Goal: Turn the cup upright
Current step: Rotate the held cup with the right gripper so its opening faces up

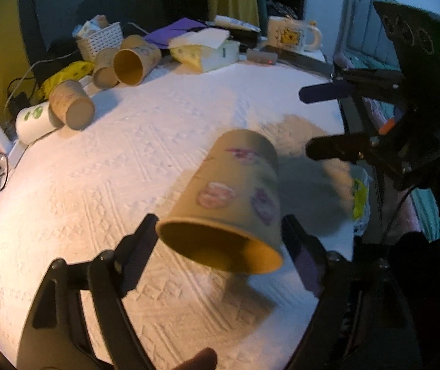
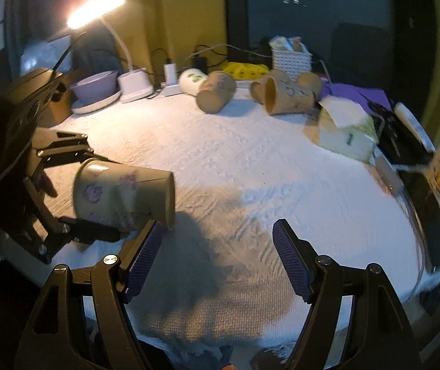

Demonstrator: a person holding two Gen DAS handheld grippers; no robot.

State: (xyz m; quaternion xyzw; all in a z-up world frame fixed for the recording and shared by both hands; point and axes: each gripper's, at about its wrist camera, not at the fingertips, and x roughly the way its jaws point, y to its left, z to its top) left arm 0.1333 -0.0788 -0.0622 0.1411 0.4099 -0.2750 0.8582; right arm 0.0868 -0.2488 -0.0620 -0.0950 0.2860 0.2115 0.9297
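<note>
Kraft-paper cup with faded purple and pink prints sits between the fingers of the left gripper, clamped near the rim — lifted clear of the white quilted cloth, its shadow below it. Jaws closed in to the cup's width, pads against its sides. Cup is tilted: open mouth faces back toward the left wrist camera and slightly down, closed base points away. From the right wrist view the same cup lies roughly sideways in the air, base toward table centre.

Right gripper spread wide, blue ribbed pads well apart, nothing between them; hovers near the cup, apparently not touching it.

Progress judgement: pickup done, rotation partway — cup neither upright nor set down. Left to do: turn mouth up, lower onto cloth, release.

Further out: other brown cups lying on their sides at the far edge, a tissue box, a white basket, a lit desk lamp.
</note>
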